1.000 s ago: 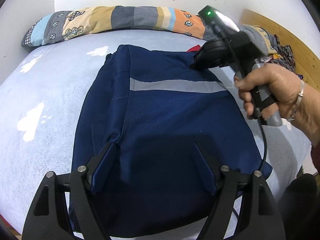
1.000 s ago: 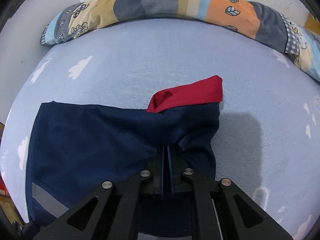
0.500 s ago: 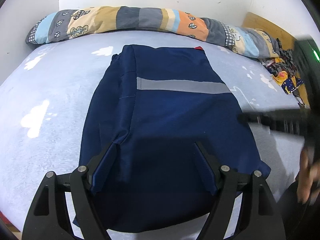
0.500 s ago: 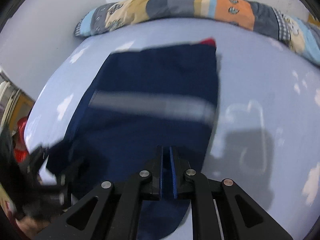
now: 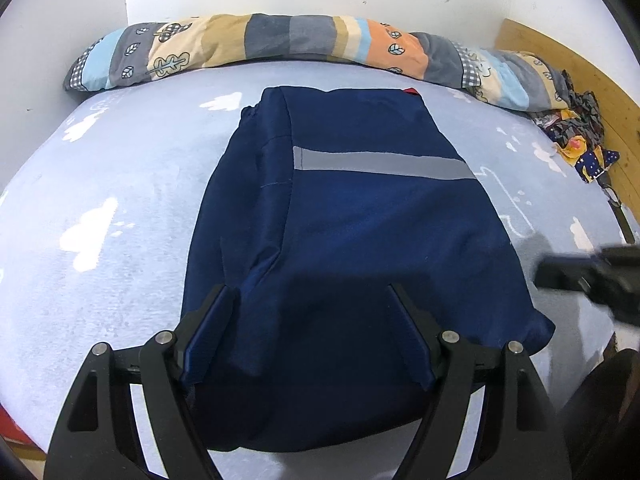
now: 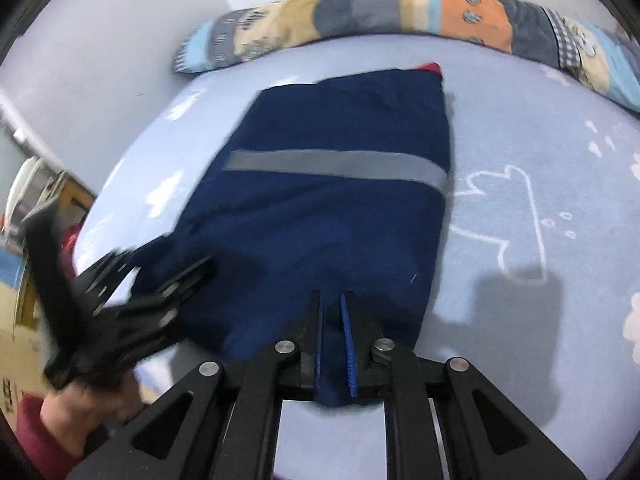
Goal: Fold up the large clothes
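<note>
A navy garment point(image 5: 360, 216) with a grey reflective stripe point(image 5: 380, 164) lies folded lengthwise on the light blue bed; it also shows in the right wrist view point(image 6: 332, 208). A red bit point(image 6: 430, 67) peeks out at its far corner. My left gripper point(image 5: 312, 300) is open, its fingers spread over the garment's near end. My right gripper point(image 6: 331, 304) hovers at the garment's near right corner, its jaws a narrow gap apart with cloth showing between them. The left gripper also shows, blurred, in the right wrist view point(image 6: 120, 300).
A long patchwork pillow point(image 5: 300, 44) lies along the far wall. A pile of patterned cloth point(image 5: 576, 132) sits by the wooden headboard point(image 5: 576, 68) at the right. The bed sheet point(image 5: 100, 200) with white cloud prints surrounds the garment. The bed's near edge is just below the grippers.
My right gripper left the garment's far red corner and swung back to the near right corner, its jaws parting slightly. The red flap now lies nearly hidden. The left gripper stayed open.
</note>
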The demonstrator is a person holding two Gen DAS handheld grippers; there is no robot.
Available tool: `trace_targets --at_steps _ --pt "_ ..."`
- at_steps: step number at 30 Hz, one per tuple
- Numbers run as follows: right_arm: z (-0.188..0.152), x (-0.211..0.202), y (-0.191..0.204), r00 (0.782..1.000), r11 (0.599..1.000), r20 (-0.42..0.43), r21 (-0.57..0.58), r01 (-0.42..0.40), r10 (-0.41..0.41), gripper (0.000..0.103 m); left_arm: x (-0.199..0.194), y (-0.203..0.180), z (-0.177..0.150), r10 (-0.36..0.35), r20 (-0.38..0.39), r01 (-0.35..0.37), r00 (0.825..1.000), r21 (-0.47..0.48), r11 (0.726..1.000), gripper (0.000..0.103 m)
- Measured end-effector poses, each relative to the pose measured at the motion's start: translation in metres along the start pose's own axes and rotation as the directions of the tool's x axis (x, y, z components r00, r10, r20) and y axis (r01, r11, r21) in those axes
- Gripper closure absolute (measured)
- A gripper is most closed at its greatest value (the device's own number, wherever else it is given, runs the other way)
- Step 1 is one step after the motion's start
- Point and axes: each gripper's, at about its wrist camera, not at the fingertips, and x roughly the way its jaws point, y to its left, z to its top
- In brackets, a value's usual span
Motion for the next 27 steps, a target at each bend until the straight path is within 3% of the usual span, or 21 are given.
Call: trace_targets --at_steps 3,10,13,16,21,23,27 --pt "-0.019 -0.004 0.013 1.0 1.0 -0.012 -0.022 -0.002 0.002 0.089 0.002 0.0 0.0 0.006 -0.004 -0.006 1.0 0.001 1.0 0.026" --pt "-0.044 0.05 0.01 0.994 1.0 -0.112 -0.008 0.014 -0.015 0.094 0.002 -0.003 -0.005 0.03 -0.008 -0.029 1.0 0.035 0.999 0.026" --pt "-0.047 0.055 0.008 0.994 1.0 -0.105 -0.004 0.005 -0.006 0.095 0.003 -0.003 -0.006 0.041 -0.01 -0.041 0.999 0.045 0.998 0.026" --pt "-0.043 0.049 0.01 0.992 1.0 -0.127 -0.014 0.005 -0.007 0.093 0.001 -0.004 -0.006 0.043 -0.007 -0.042 0.999 0.047 0.998 0.026" --pt "-0.024 0.019 0.012 0.999 1.0 -0.044 -0.008 -0.01 0.01 0.082 -0.001 -0.005 -0.006 0.043 0.0 -0.043 0.999 0.051 0.998 0.026" --pt "-0.01 0.015 0.008 0.999 0.999 -0.02 -0.012 0.03 -0.03 0.077 -0.001 -0.005 -0.005 0.041 -0.001 -0.041 0.999 0.048 0.998 0.026" --pt "0.009 0.028 -0.002 0.997 0.998 -0.027 0.003 0.069 -0.069 0.076 -0.001 -0.005 -0.004 0.038 0.001 -0.038 0.999 0.049 0.998 0.026"
